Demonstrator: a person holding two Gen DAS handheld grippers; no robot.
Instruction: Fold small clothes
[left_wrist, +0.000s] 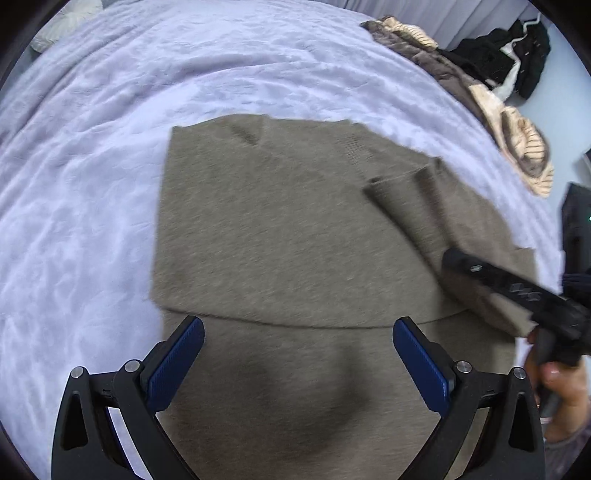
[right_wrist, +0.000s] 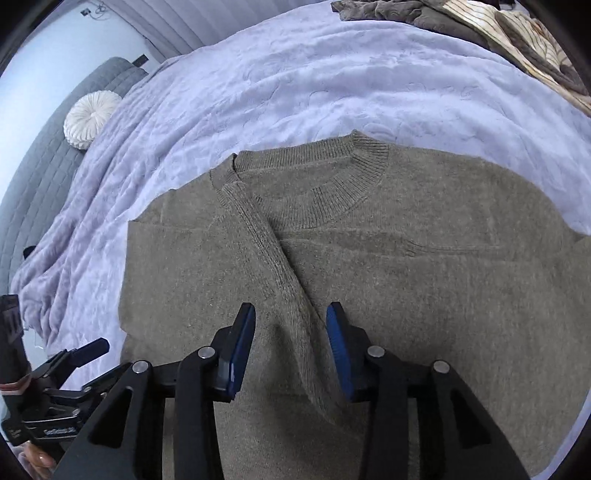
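A grey-brown knit sweater (right_wrist: 443, 295) lies flat on the bed, its ribbed collar at the far side. In the right wrist view one sleeve (right_wrist: 266, 251) runs diagonally across the body and passes between the blue pads of my right gripper (right_wrist: 290, 310), which is shut on it near the cuff. The left wrist view shows the sleeve (left_wrist: 417, 214) slanting to the right gripper (left_wrist: 458, 264) at the right edge, with a hand (left_wrist: 565, 387) behind it. My left gripper (left_wrist: 297, 325) hangs open over the sweater (left_wrist: 277, 229) at a fold line, with only fabric below it.
A pale lilac quilted bedspread (left_wrist: 184, 74) covers the bed around the sweater. A heap of brown and striped clothes (left_wrist: 509, 122) lies along the far right edge, with black garments (left_wrist: 517, 55) beyond it. A round white cushion (right_wrist: 90, 118) rests against a grey headboard (right_wrist: 37, 166).
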